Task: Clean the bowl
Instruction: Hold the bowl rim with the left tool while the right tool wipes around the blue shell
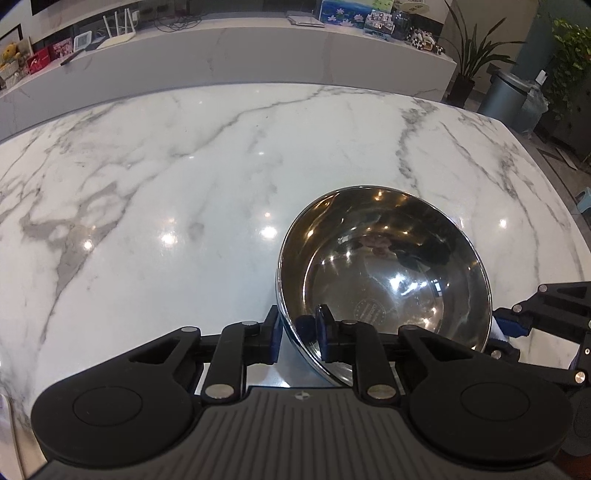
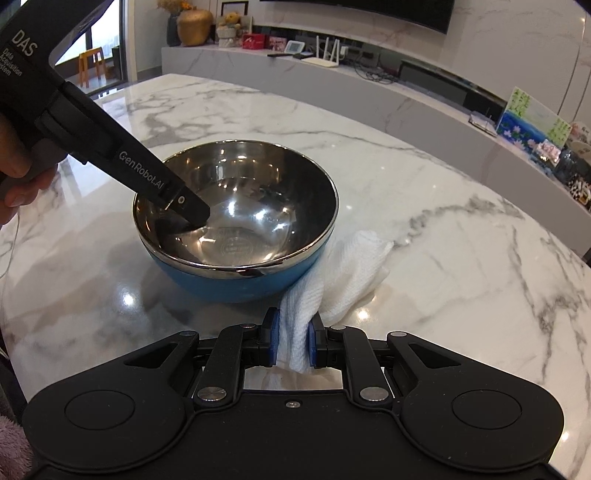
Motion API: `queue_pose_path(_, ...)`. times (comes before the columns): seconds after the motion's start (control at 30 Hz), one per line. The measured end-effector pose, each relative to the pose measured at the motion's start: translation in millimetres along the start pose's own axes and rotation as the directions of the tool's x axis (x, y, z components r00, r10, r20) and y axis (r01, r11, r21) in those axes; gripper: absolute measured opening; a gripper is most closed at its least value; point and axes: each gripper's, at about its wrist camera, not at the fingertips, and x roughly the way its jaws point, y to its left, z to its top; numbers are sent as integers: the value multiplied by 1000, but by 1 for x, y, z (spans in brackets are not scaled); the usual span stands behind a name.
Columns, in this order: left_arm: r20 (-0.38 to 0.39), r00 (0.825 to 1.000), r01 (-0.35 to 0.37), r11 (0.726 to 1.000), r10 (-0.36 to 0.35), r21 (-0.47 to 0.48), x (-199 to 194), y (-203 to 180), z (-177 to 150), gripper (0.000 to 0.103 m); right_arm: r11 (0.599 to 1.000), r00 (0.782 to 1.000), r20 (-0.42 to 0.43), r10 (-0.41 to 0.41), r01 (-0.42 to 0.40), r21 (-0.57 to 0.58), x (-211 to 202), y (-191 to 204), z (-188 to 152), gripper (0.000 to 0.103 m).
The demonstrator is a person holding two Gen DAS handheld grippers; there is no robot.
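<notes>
**Bowl clamped, cloth gripped**

Marble table carries one steel bowl, blue outside, near its front edge. One left gripper, lettered "DAS" and "GenRobot.AI", pinches the bowl's rim, one finger inside. One right gripper is clamped on one white cloth touching the bowl's side.

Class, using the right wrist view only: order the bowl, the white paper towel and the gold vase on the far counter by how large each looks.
1. bowl, largest.
2. white paper towel, held in the right gripper.
3. gold vase, smallest, though it stands far from the camera, so its true size is unsure.
</notes>
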Motion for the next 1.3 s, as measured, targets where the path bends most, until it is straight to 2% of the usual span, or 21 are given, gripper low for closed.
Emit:
queue_pose_path(0.33, 11, 999, -39, 996, 38, 83, -9, -7, -4, 20, 998, 1000, 28, 1, 1, -68, -10, -7, 17, 13)
queue_pose_path(0.5, 15, 1000, -24, 993, 23, 119, -8, -6, -5, 21, 987, 997, 30, 71, -66, -144, -14, -19, 22, 13)
queue_pose_path(0.63, 18, 1000, -21, 988, 18, 150, -8, -7, -5, 21, 981, 996, 24, 91, -86, -174, -17, -21, 28, 13)
queue_pose_path(0.93, 21, 1000, -8, 979, 4, 205, -6, -7, -5, 21, 975, 989, -14, 148, -149, -164, -14, -16, 14, 14)
queue_pose_path(1.07, 15, 1000, -6, 981, 3, 196, -5, -7, -6, 20, 979, 991, -25, 131, -133, -155, -13, -15, 6, 13)
queue_pose_path(1.3, 25, 1000, -13, 986, 8, 169, -7, -5, -9, 21, 989, 998, -61, 33, -41, -145, -1, -20, 5, 14)
